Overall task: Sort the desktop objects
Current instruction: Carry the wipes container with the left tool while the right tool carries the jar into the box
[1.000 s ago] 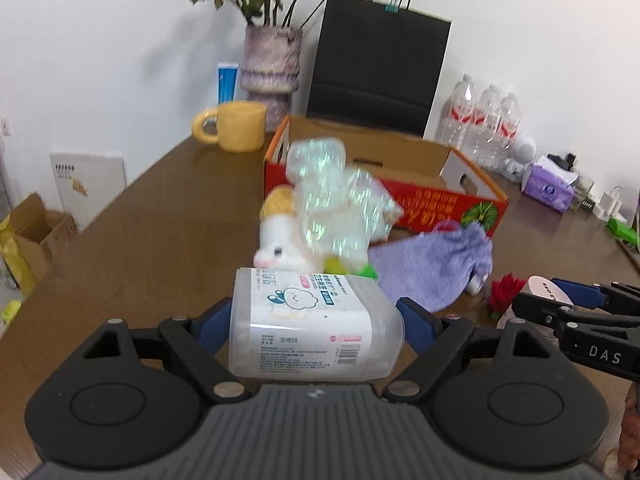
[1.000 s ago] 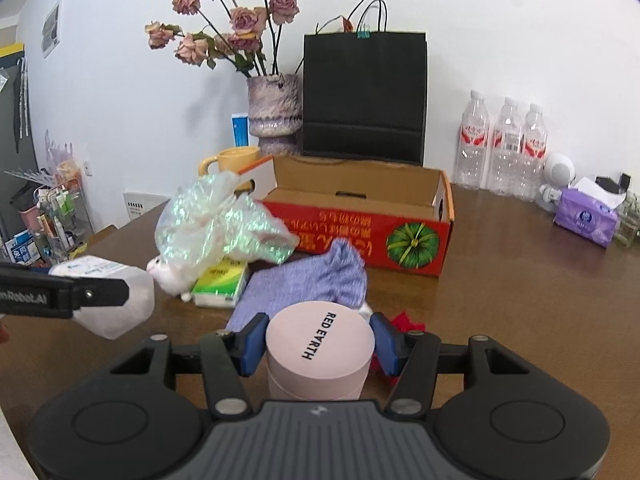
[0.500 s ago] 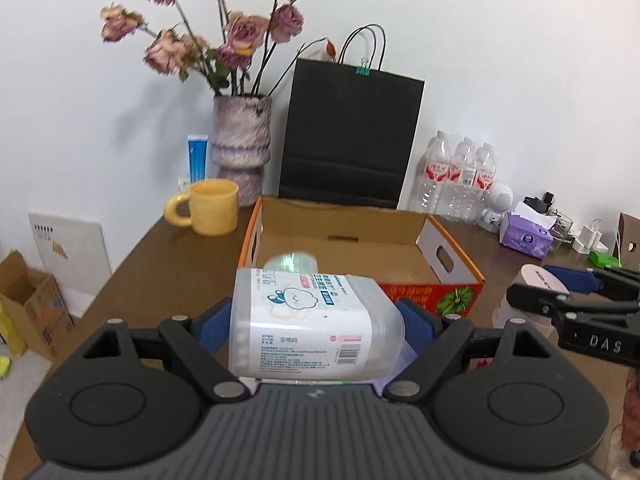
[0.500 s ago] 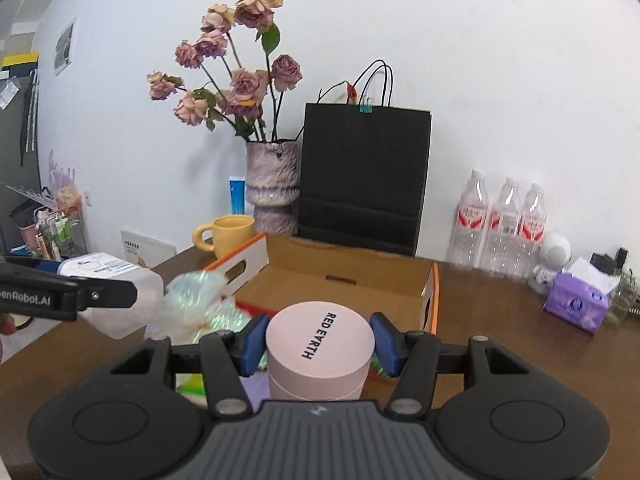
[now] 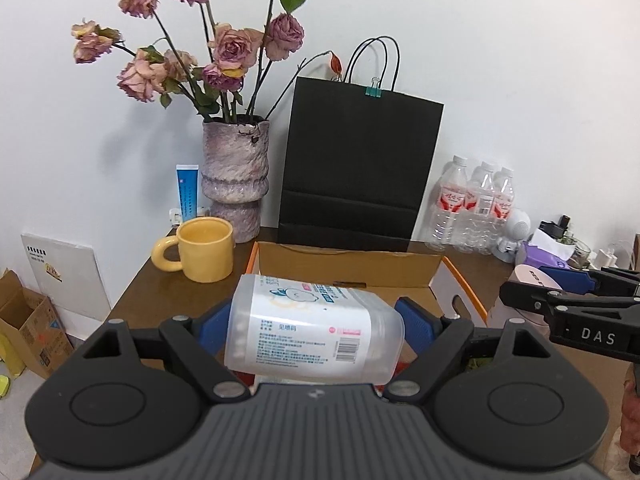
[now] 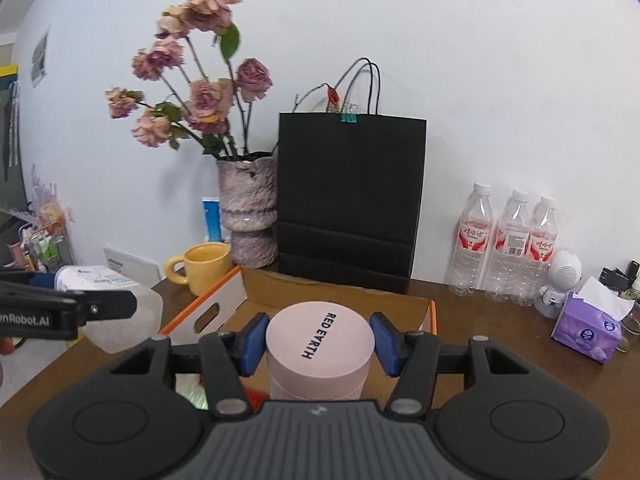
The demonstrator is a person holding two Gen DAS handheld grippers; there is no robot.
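Note:
My left gripper (image 5: 310, 324) is shut on a clear plastic cotton-swab box (image 5: 312, 330) with a white label, held on its side above the near edge of an open cardboard box (image 5: 348, 264). My right gripper (image 6: 320, 338) is shut on a round pink tin (image 6: 320, 344) marked RED EARTH, held above the same cardboard box (image 6: 340, 300). The right gripper with the tin also shows at the right of the left wrist view (image 5: 560, 292). The left gripper and swab box show at the left of the right wrist view (image 6: 100, 304).
Behind the box stand a black paper bag (image 5: 356, 168), a vase of dried roses (image 5: 234, 180), a yellow mug (image 5: 200, 254) and three water bottles (image 6: 508, 244). A purple tissue pack (image 6: 588, 330) lies at the right. A small floor carton (image 5: 28, 328) sits left of the table.
Both grippers have risen and moved forward with their loads, from above the pile of cloth, plush toy and wrap to over the cardboard box. The swab box now tilts slightly.

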